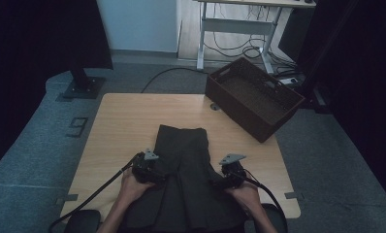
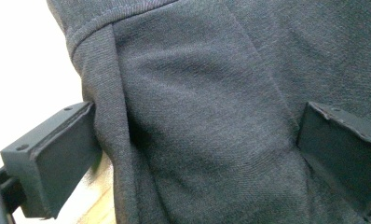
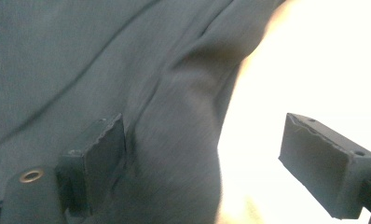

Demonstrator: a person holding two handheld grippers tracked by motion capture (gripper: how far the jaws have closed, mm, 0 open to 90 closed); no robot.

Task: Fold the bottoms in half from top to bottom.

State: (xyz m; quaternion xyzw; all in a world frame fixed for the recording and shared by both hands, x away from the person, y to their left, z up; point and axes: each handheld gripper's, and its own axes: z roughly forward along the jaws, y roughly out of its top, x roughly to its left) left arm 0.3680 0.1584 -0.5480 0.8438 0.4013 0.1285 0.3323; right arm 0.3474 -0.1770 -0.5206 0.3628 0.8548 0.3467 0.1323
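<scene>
From above, a dark grey garment (image 1: 184, 170) is seen spread along the near middle of the wooden table (image 1: 123, 121), with a brown basket (image 1: 254, 97) at the table's far right corner and the left gripper (image 1: 150, 167) and right gripper (image 1: 230, 170) placed at the garment's two side edges. In the left gripper view, the jaws are held wide apart over a fold of the garment (image 2: 197, 116), which is not clamped. In the right gripper view, the jaws are likewise spread, with the garment's (image 3: 127, 93) edge lying loose between them.
</scene>
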